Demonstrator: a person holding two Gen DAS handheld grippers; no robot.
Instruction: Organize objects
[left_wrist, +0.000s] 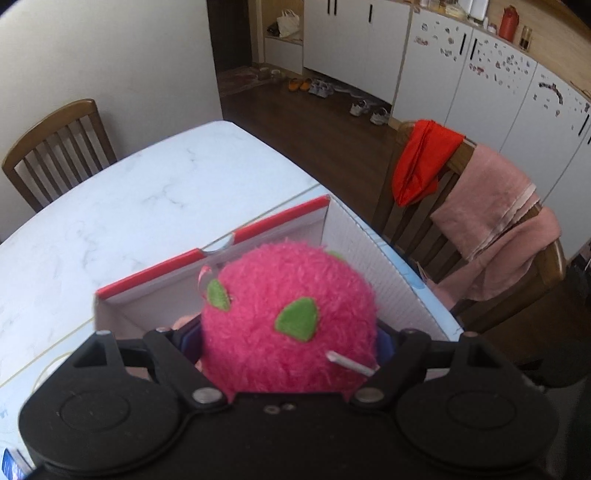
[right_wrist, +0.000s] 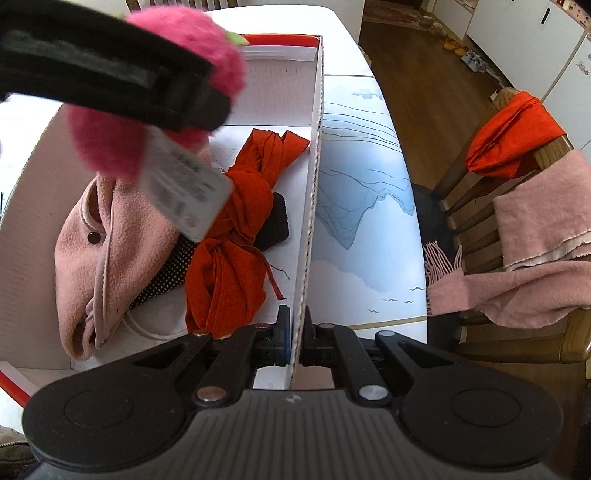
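Left gripper grips a pink plush above the box, which already holds clothes; right gripper pinches the box wall. Scarves on a chair remain.

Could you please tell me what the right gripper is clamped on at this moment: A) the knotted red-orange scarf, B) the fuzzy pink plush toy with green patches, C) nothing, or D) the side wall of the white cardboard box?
D: the right gripper pinches the white cardboard box's thin side wall, while the left gripper holds the plush toy.
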